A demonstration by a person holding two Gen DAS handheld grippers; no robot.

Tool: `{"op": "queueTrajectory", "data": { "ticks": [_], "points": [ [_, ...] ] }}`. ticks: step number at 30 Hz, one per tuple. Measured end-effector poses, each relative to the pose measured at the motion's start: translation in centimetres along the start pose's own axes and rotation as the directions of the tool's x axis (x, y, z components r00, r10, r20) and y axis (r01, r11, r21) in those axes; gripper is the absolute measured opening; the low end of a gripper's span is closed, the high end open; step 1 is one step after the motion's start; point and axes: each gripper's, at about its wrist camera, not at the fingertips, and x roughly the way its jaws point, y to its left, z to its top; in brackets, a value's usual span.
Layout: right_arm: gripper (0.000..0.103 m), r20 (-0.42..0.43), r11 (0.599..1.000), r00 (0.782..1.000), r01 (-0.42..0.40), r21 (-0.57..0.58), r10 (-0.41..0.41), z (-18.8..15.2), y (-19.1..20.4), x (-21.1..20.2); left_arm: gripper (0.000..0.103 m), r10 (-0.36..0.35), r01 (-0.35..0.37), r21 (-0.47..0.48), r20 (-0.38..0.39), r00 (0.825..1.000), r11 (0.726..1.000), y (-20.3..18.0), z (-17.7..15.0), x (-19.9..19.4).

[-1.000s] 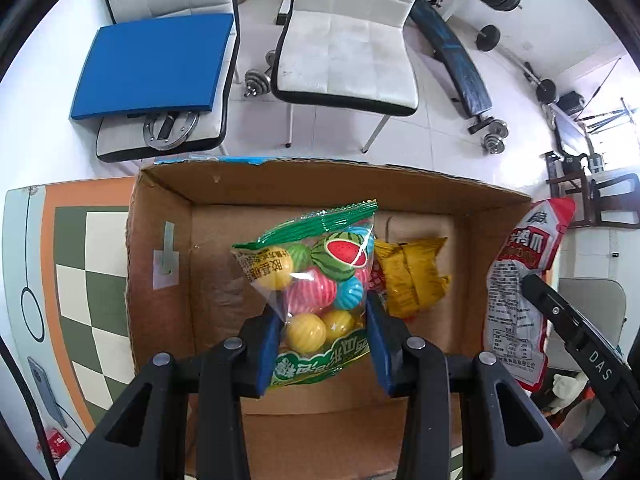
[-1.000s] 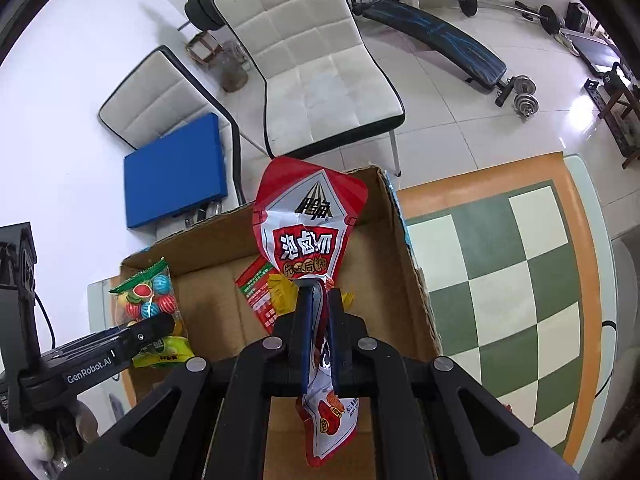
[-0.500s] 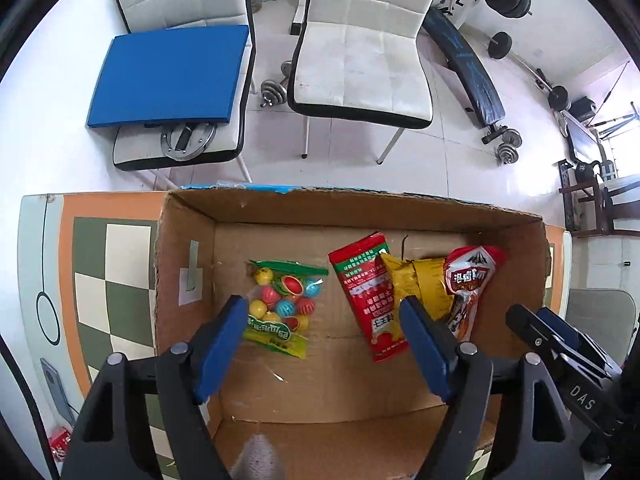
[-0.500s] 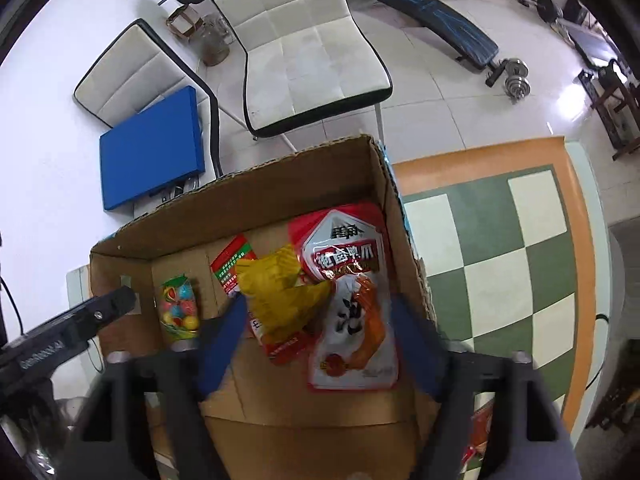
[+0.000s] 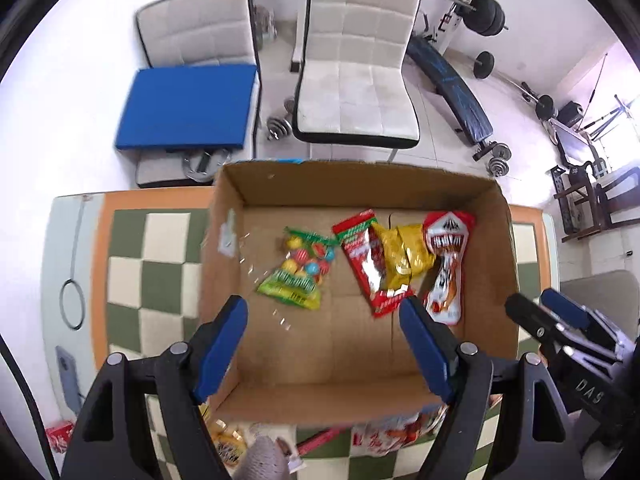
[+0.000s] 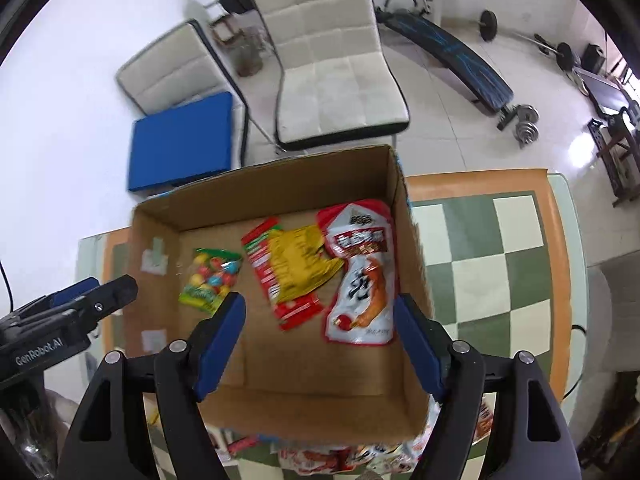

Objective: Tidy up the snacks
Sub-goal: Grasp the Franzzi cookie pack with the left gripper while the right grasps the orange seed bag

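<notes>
An open cardboard box (image 5: 224, 264) (image 6: 412, 248) sits on the checkered table. Inside lie a bag of coloured candy balls (image 5: 302, 270) (image 6: 210, 276), a red packet (image 5: 366, 264) (image 6: 286, 302), a yellow packet (image 5: 404, 256) (image 6: 302, 262) and a red-and-white pouch (image 5: 446, 264) (image 6: 364, 276). My left gripper (image 5: 324, 344) is open and empty above the box's near side. My right gripper (image 6: 318, 340) is open and empty above the box. Each gripper shows at the edge of the other's view, the right one (image 5: 560, 328), the left one (image 6: 84, 300).
More snack packets lie on the table in front of the box (image 5: 392, 432) (image 6: 352, 456). A phone (image 5: 68, 372) lies at the table's left edge. Two white chairs (image 5: 356, 76), one with a blue pad (image 5: 188, 108), and a weight bench (image 5: 452, 92) stand beyond the table.
Both grippers opened and dropped their loads: the candy bag and the red-and-white pouch now lie in the box. Both grippers have since pulled back and up from the box.
</notes>
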Motion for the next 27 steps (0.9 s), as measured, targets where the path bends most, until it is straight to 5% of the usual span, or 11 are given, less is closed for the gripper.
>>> {"op": "queueTrajectory", "data": {
  "ticks": [6,14,20,27],
  "points": [
    [0.079,0.064,0.998,0.998,-0.014,-0.068,0.018,-6.3,0.4,-3.6,0.077,0.029,-0.029,-0.020,0.015,0.999,0.999,0.6,-7.0,-2.5],
    [0.079,-0.074,0.996,0.994,0.080,-0.037,-0.083,-15.2,-4.6,-0.1,0.077,0.046,-0.060,-0.118,-0.117,0.992,0.991,1.8,-15.9,2.2],
    [0.079,-0.193,0.994,0.979,0.082,0.068,-0.068,-18.5,-8.8,6.4,0.077,0.019,-0.075,-0.212,-0.258,0.966,0.974,3.5,-19.2,8.5],
    [0.078,-0.188,0.994,0.978,0.099,0.052,-0.087,-19.1,-8.6,9.3,0.077,0.176,-0.219,-0.084,-0.356,0.918,0.972,2.7,-19.4,13.8]
  ]
}}
